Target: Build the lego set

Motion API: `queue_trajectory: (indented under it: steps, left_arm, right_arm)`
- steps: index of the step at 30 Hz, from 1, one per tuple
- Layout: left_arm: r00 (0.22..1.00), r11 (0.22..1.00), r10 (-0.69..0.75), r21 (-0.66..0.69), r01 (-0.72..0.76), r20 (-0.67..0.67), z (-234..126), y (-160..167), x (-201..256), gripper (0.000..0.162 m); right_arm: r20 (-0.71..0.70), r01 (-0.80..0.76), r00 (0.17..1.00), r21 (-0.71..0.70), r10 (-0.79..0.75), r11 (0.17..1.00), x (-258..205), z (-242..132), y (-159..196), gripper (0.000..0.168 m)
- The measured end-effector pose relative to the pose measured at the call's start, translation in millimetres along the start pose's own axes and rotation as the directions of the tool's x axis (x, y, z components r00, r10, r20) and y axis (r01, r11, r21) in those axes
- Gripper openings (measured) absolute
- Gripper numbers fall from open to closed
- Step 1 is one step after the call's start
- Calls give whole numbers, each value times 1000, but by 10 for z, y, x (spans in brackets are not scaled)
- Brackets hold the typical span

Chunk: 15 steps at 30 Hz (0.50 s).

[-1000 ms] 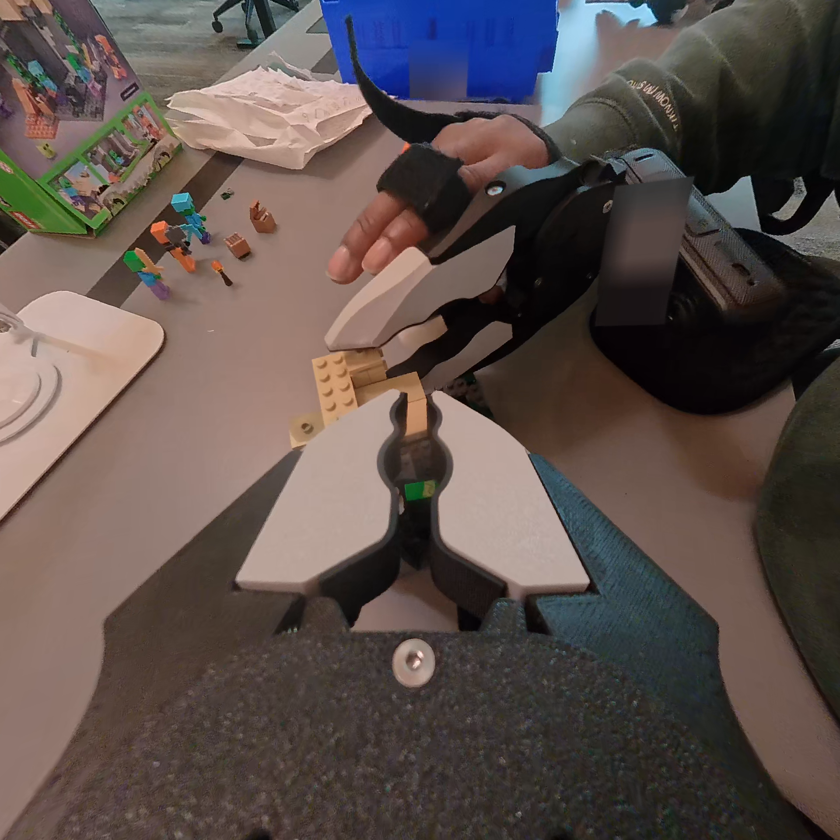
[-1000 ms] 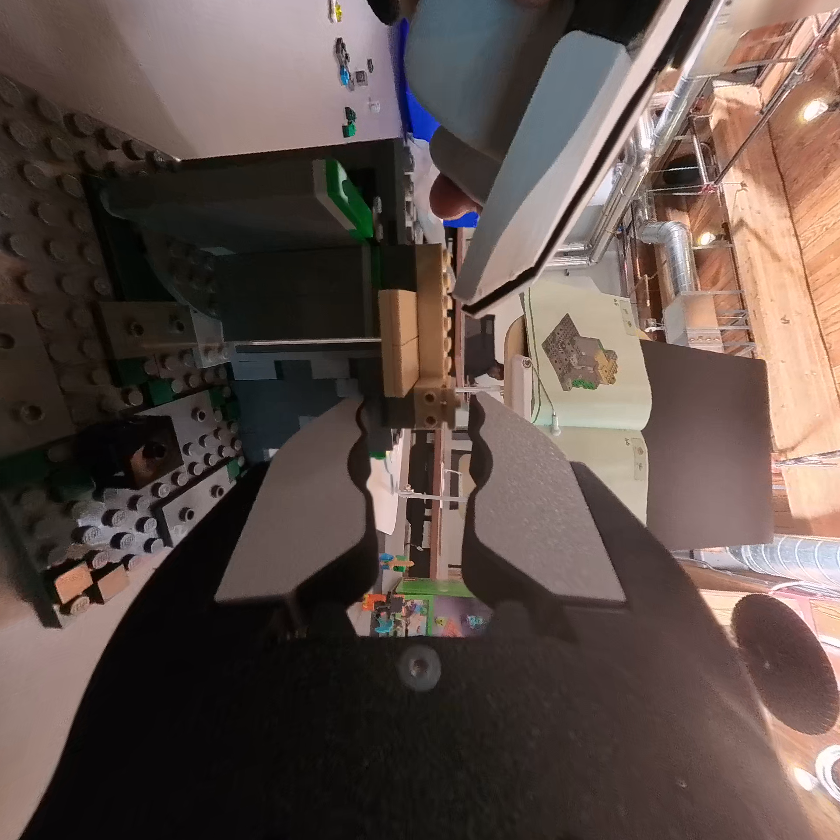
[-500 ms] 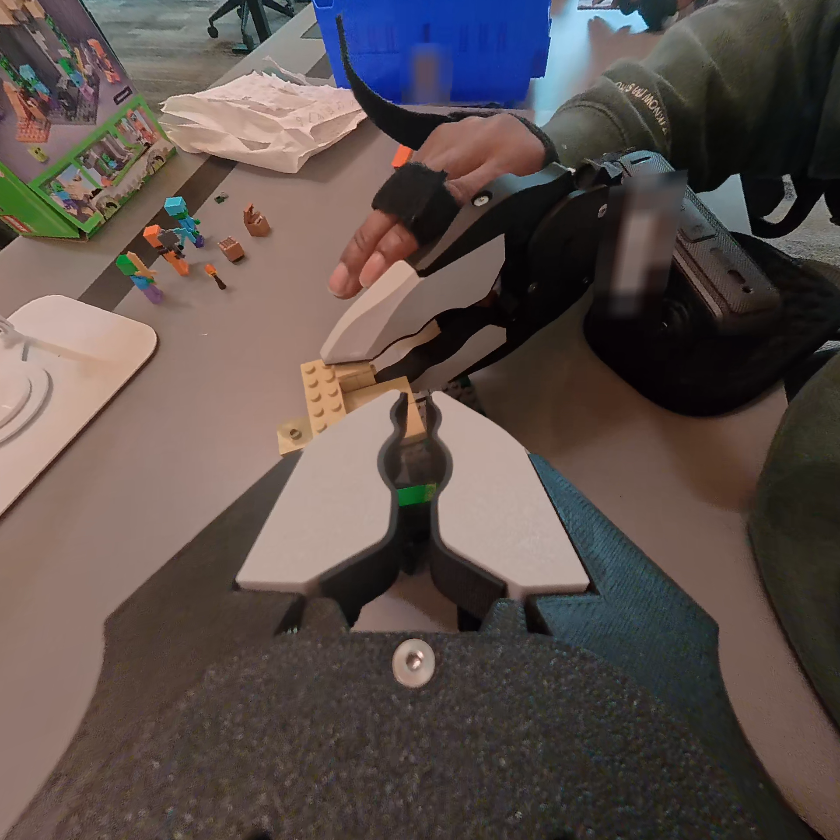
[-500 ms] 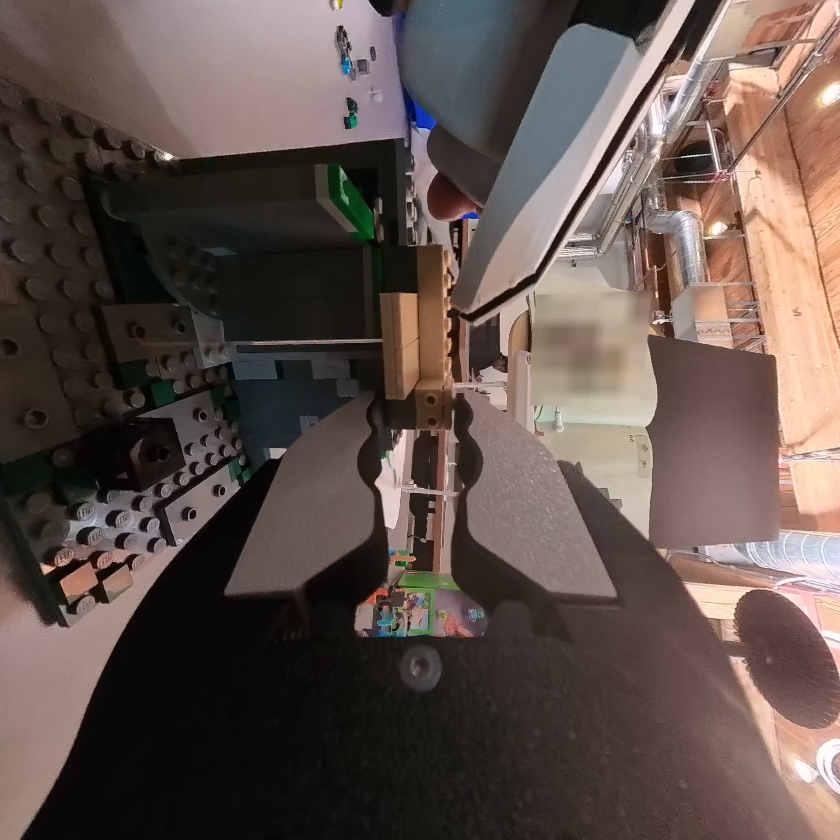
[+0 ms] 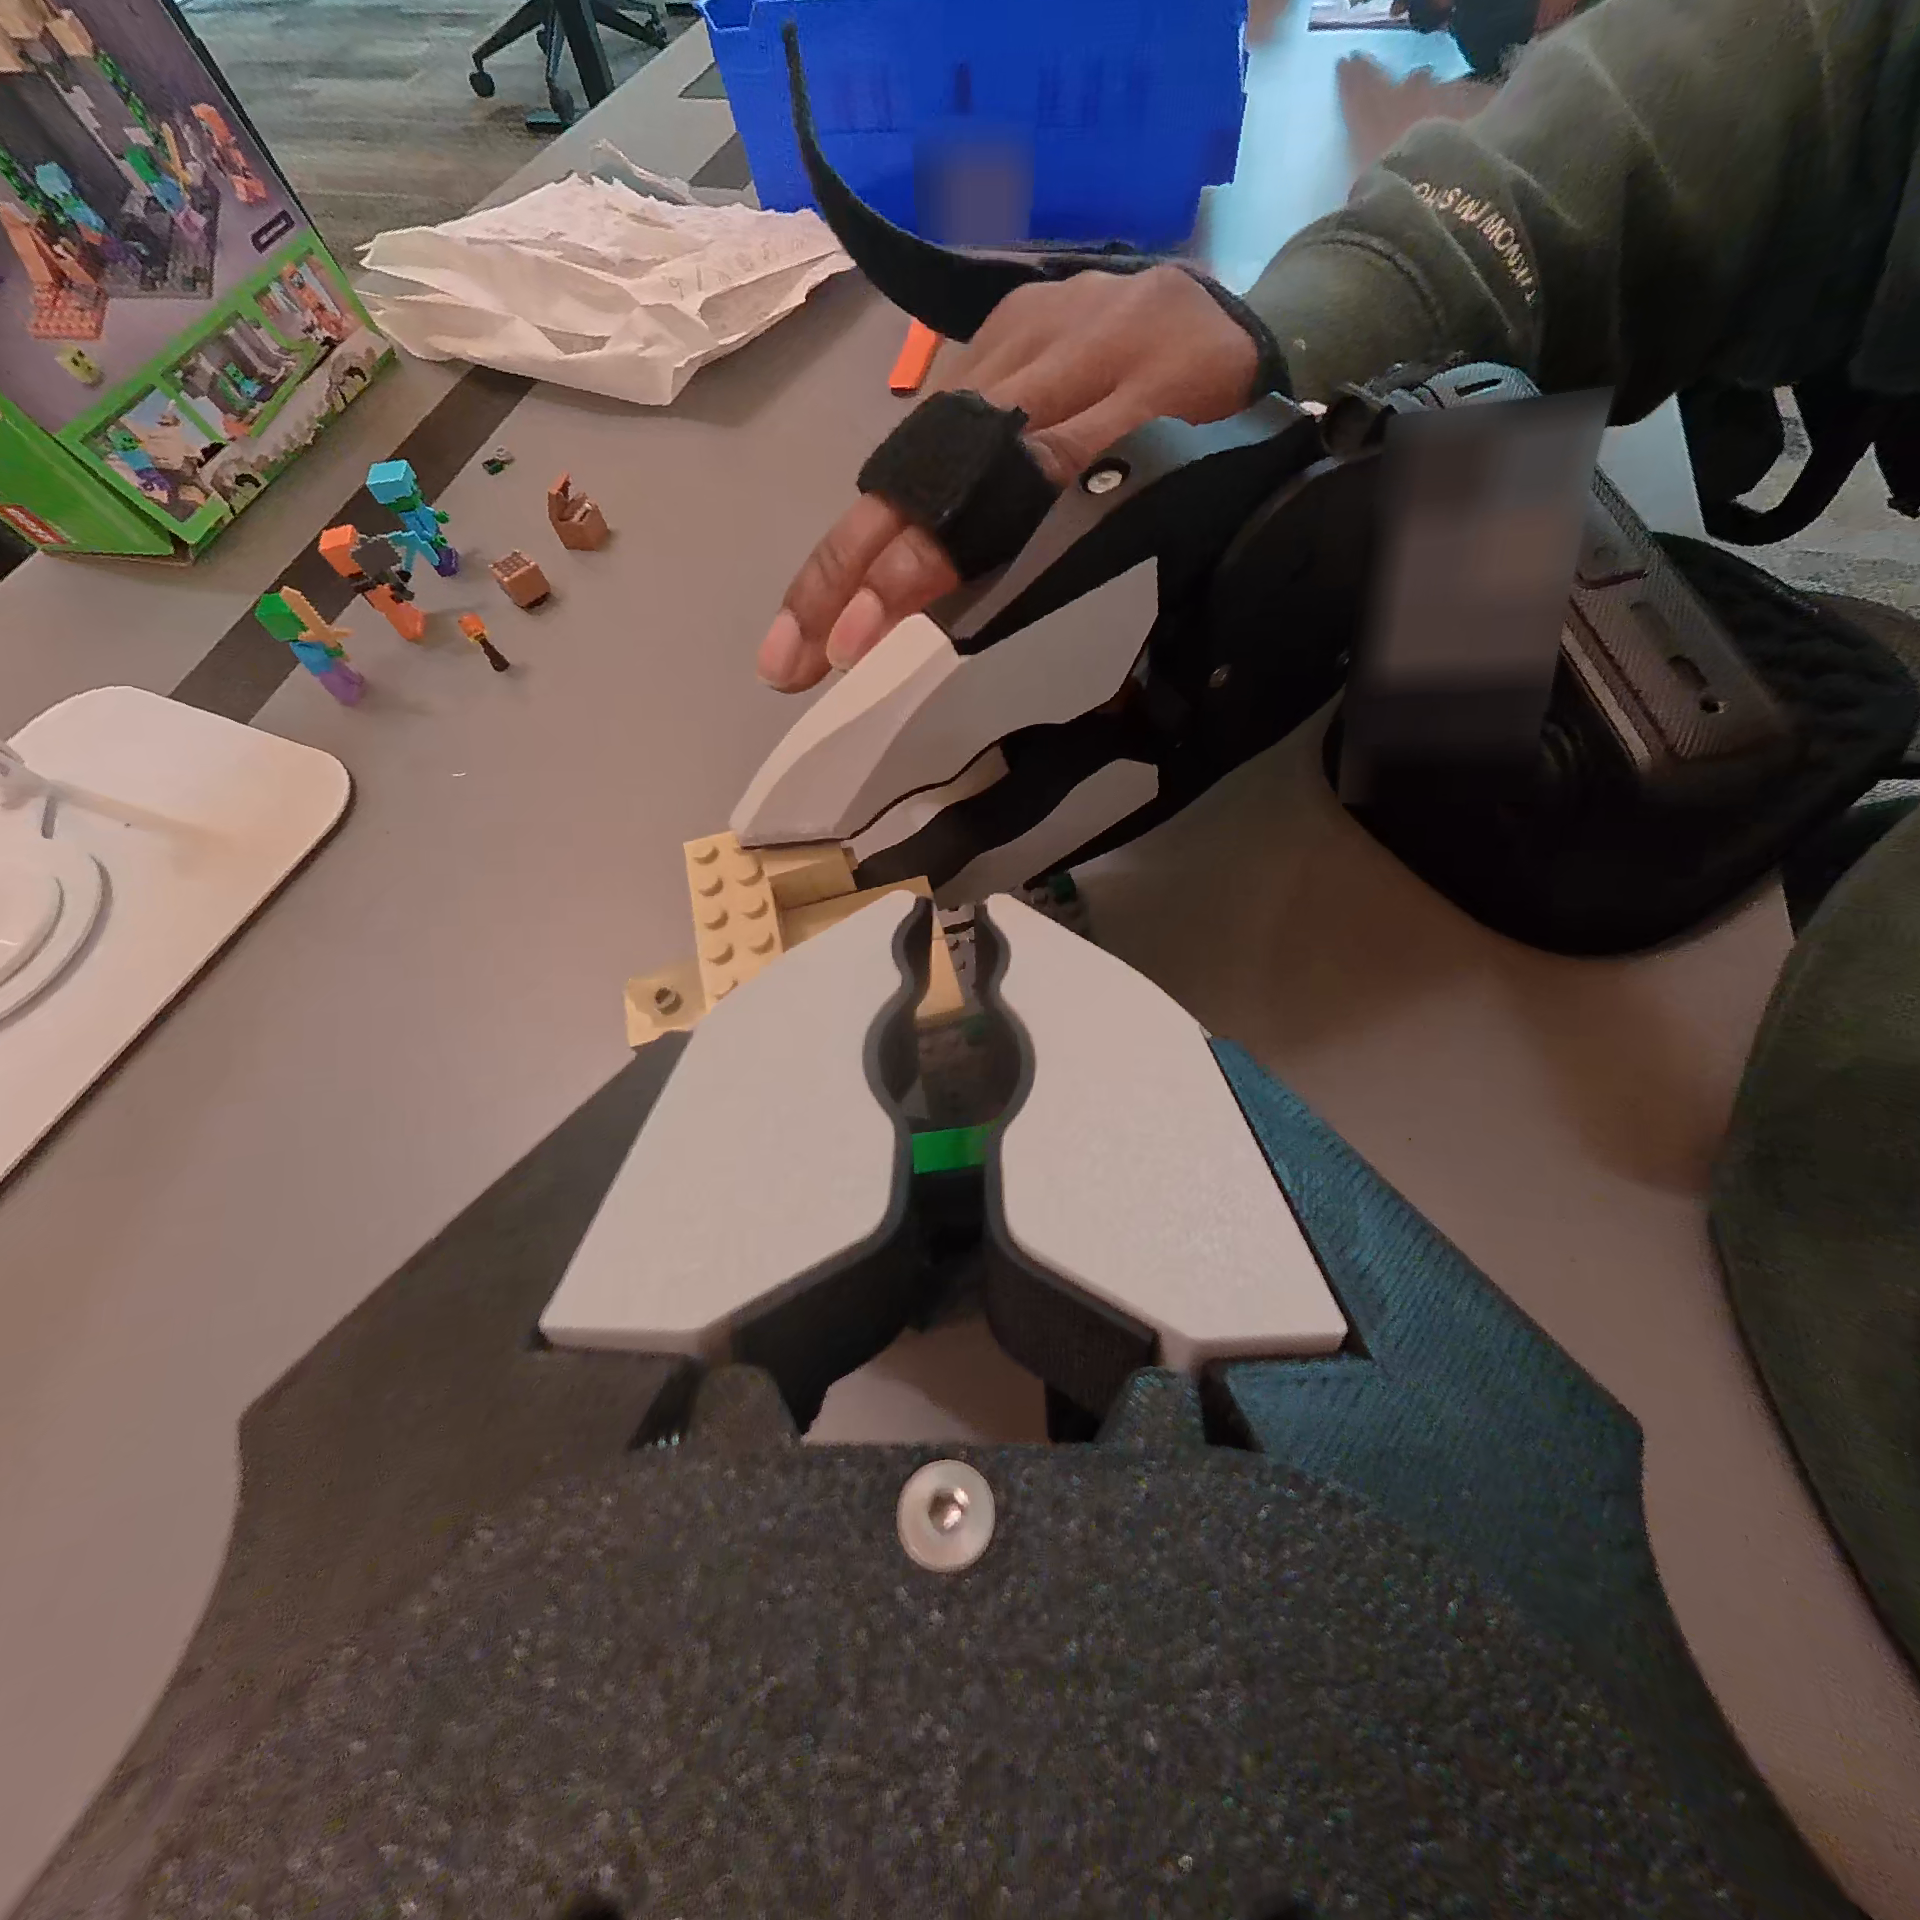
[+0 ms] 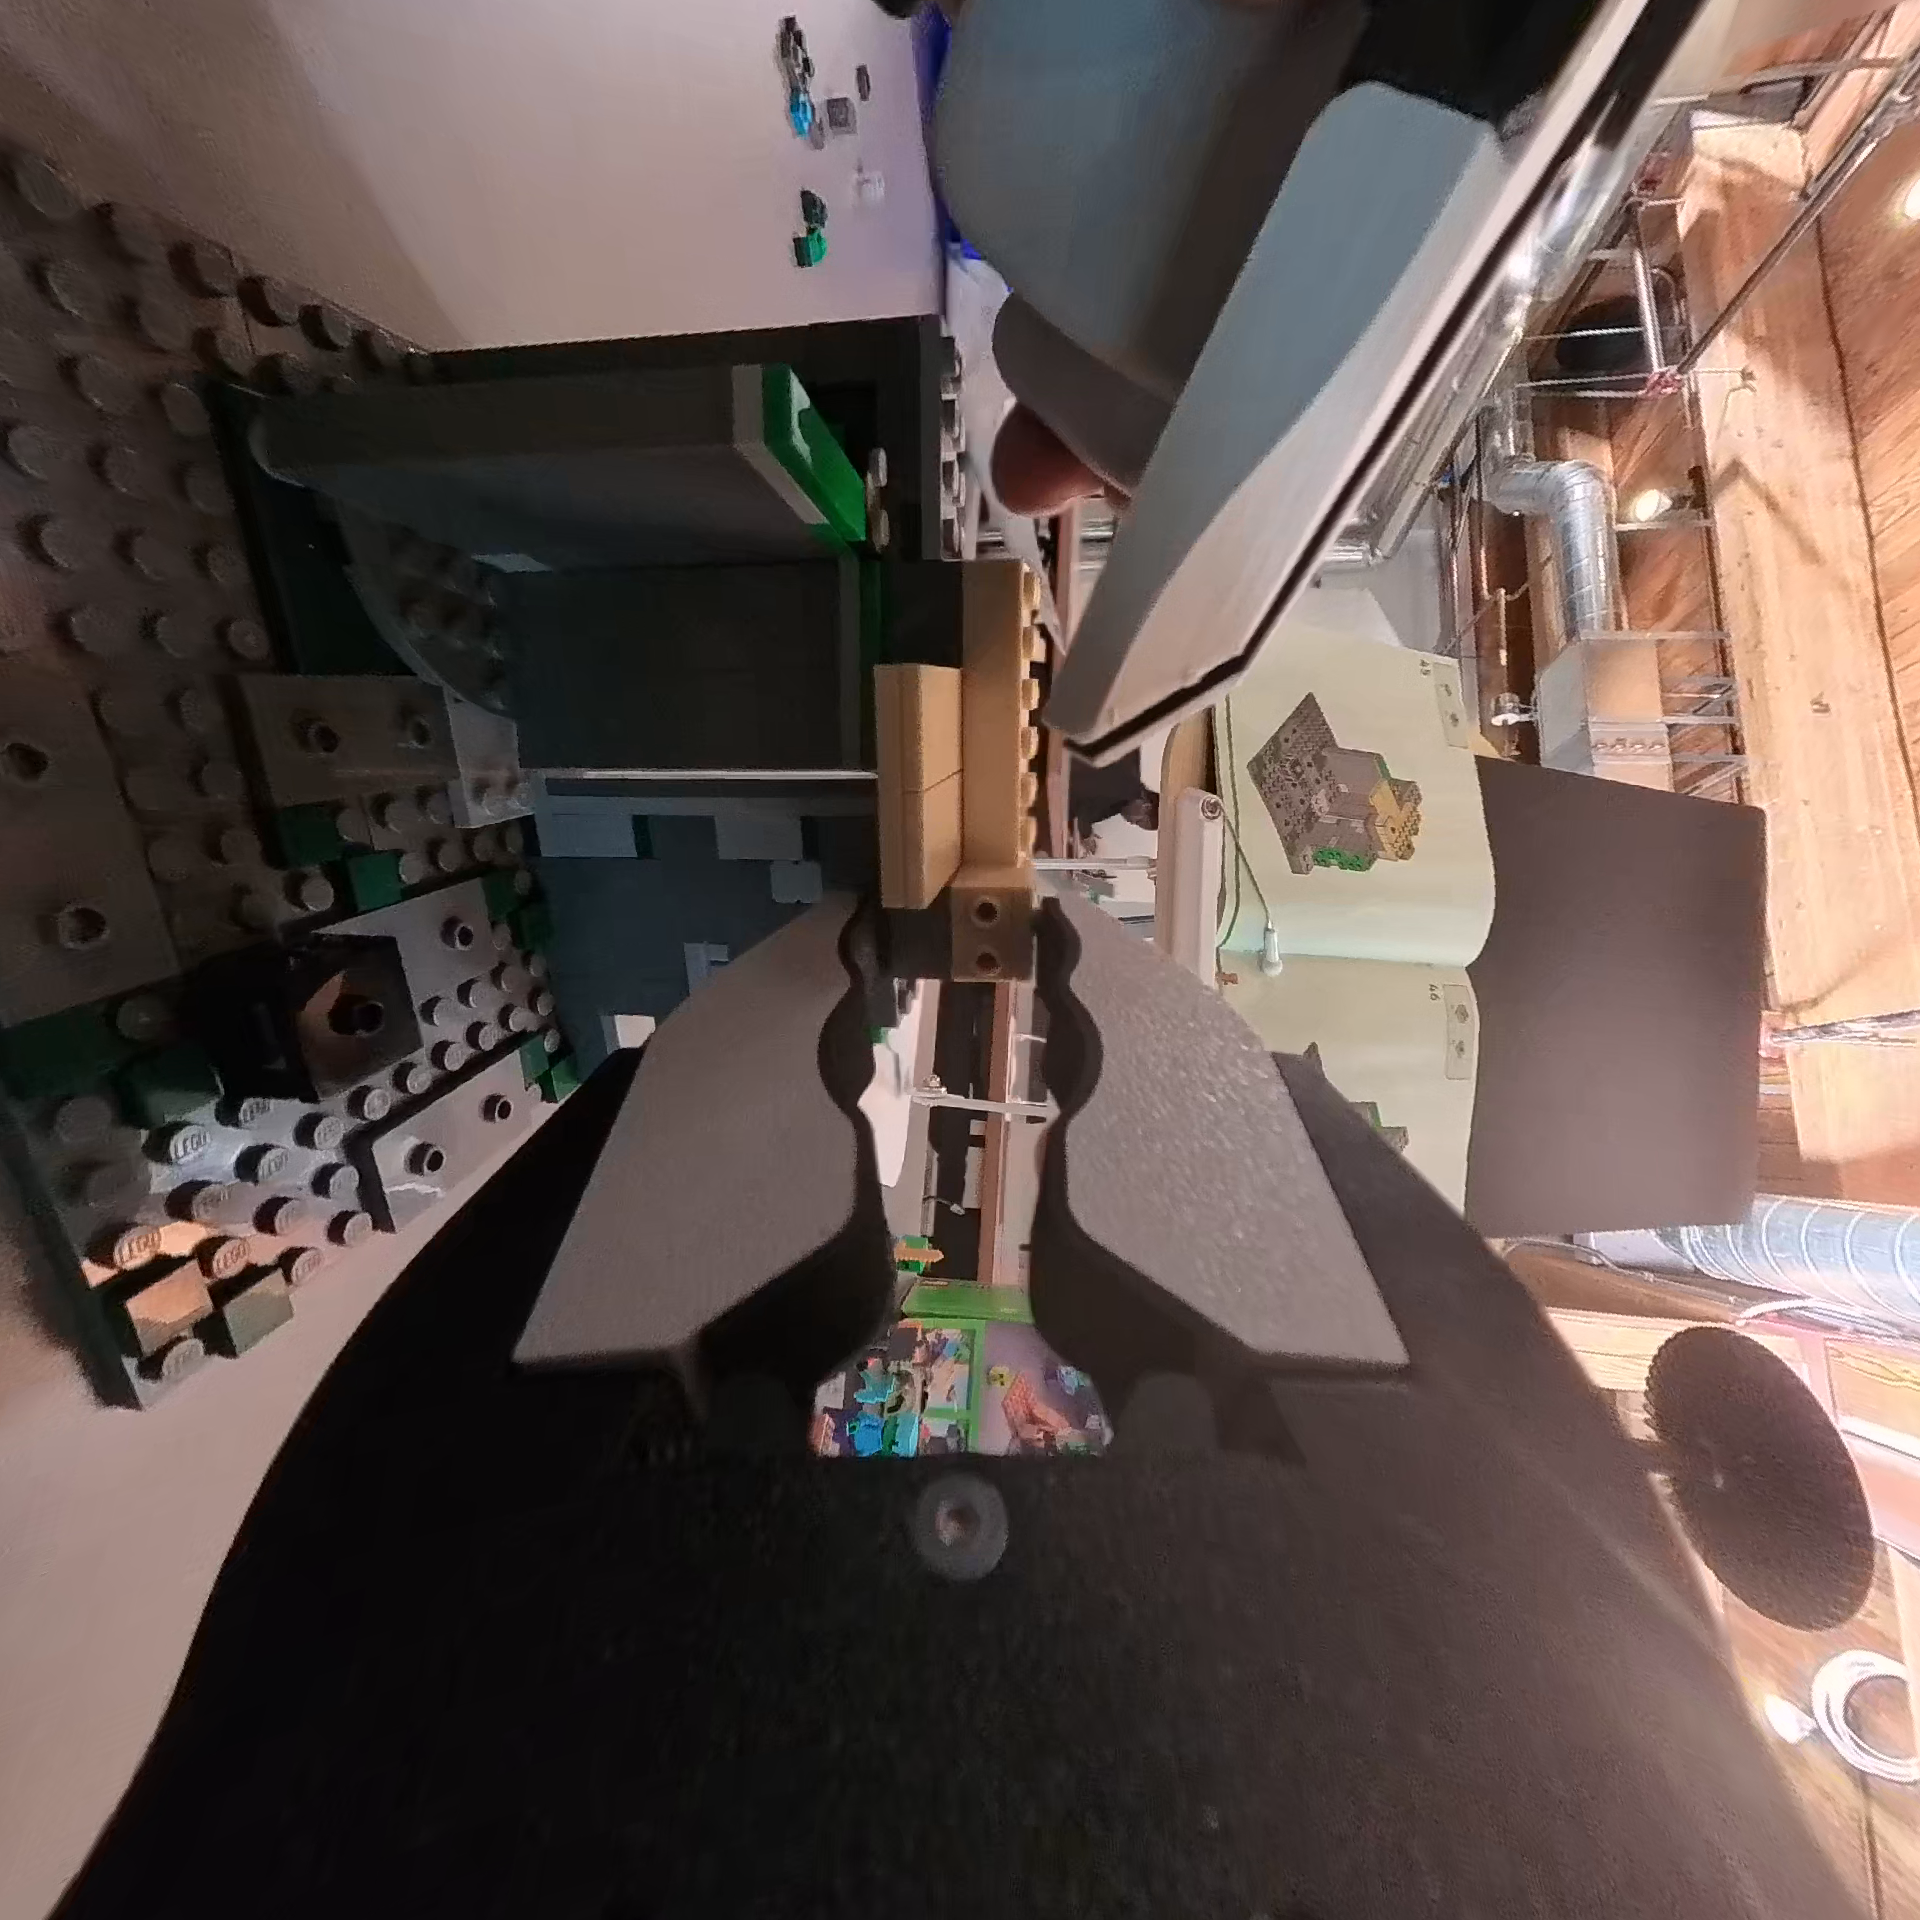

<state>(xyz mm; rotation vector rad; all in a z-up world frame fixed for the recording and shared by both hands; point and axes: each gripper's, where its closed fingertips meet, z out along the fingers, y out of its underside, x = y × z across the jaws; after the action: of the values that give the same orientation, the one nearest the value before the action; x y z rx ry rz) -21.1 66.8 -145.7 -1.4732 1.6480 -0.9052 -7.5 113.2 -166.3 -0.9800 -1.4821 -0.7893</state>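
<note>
1. Two-handed, clamped build (image 5: pixel 732 914) at centre with nearly closed left gripper (image 5: pixel 951 914); nipped tan brick (image 6: pixel 992 940) at its edge with part-open right gripper (image 6: pixel 953 920).
2. Risked snapping brick off through skewed squeeze.

My left gripper (image 5: pixel 948 925) is boxed in ahead: the tan lego assembly (image 5: pixel 740 906) sits right at its fingertips, and the right gripper (image 5: pixel 831 821) presses on those bricks from the far right with its bulky black body filling that side. To the left I see an open stretch of grey table (image 5: pixel 436 935), bounded by the white pad (image 5: pixel 197 790). Farther off the minifigures (image 5: pixel 358 582), green box (image 5: pixel 145 312), crumpled paper (image 5: pixel 603 281) and blue bin (image 5: pixel 977 104) block the far edge.
</note>
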Motion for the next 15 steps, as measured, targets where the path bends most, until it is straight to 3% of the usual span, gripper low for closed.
queue_trajectory:
  steps: [5, 8, 15]
  left_arm:
    - [1000, 1000, -1, 5, 1, 7, -26, -8, -4, 7]
    - [1000, 1000, -2, 9, 2, 12, -42, -14, -4, 7]
    - [1000, 1000, -3, 14, 3, 14, -55, -11, 22, 7]
  right_arm:
    - [-62, -22, 998, -15, 21, 1000, 8, 4, -8, 30]
    - [-80, -41, 996, -8, 40, 999, 26, -2, -17, 47]
    - [-72, 26, 997, 1, -26, 1000, -23, 29, -45, 39]
